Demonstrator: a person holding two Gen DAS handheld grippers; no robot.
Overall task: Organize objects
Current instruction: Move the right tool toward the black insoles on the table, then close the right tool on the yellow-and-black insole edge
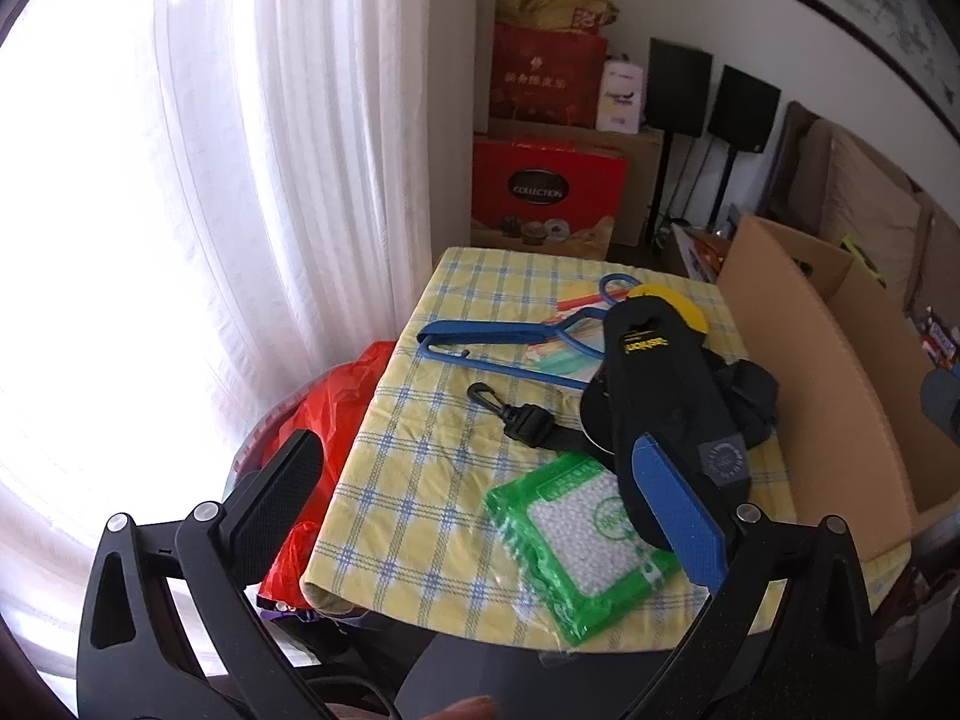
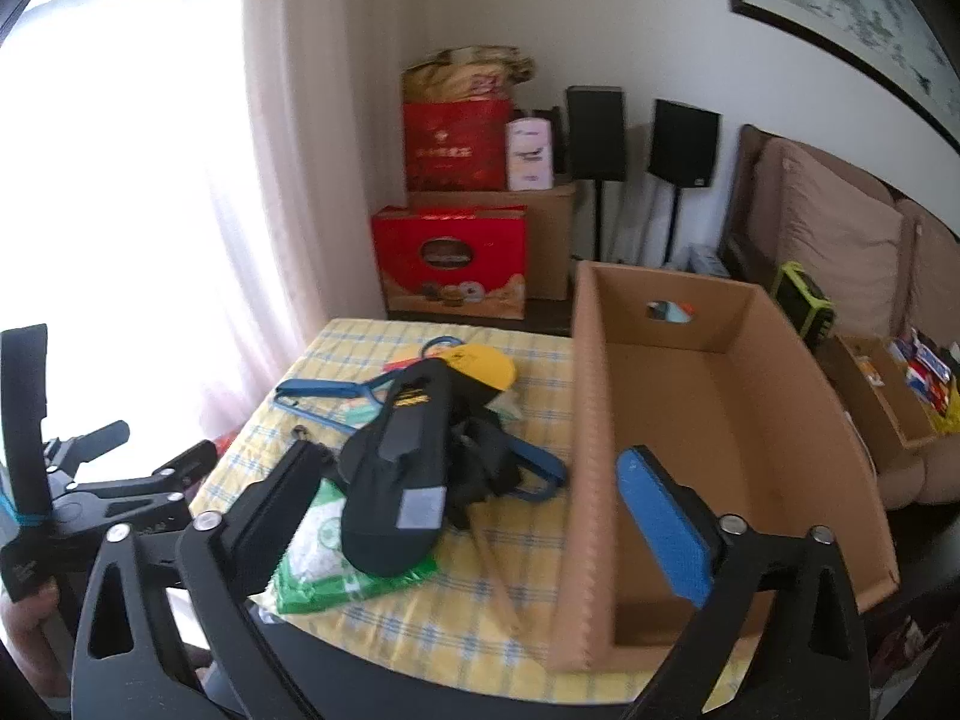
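The left hand-held gripper (image 1: 480,504) stands wide open with nothing between its black pad and its blue pad, held above the near edge of the worktop (image 1: 420,420), which is covered by a yellow and blue checked cloth. The right hand-held gripper (image 2: 474,516) is likewise spread wide and holds nothing; its blue finger (image 2: 663,525) shows in front of the open cardboard box (image 2: 720,408), its black finger over the near left of the pile. Just ahead of the left gripper lies a green-edged packet of white beads (image 1: 570,546), flat near the front edge. A black sandal (image 1: 654,384) rests partly on the packet's far side, sole up, with a grey patch at its near end. A black strap with a plastic clip (image 1: 516,414) lies to the left of the sandal. Beyond it a blue clothes hanger (image 1: 498,339) lies flat, over some coloured packets that are too small to tell apart. A yellow item (image 2: 486,363) sits at the far end of the sandal. The cardboard box stands on the right side of the worktop, close beside the pile, and looks empty. Red gift boxes (image 2: 450,264) are stacked by the far wall, beside a white curtain (image 1: 270,150).
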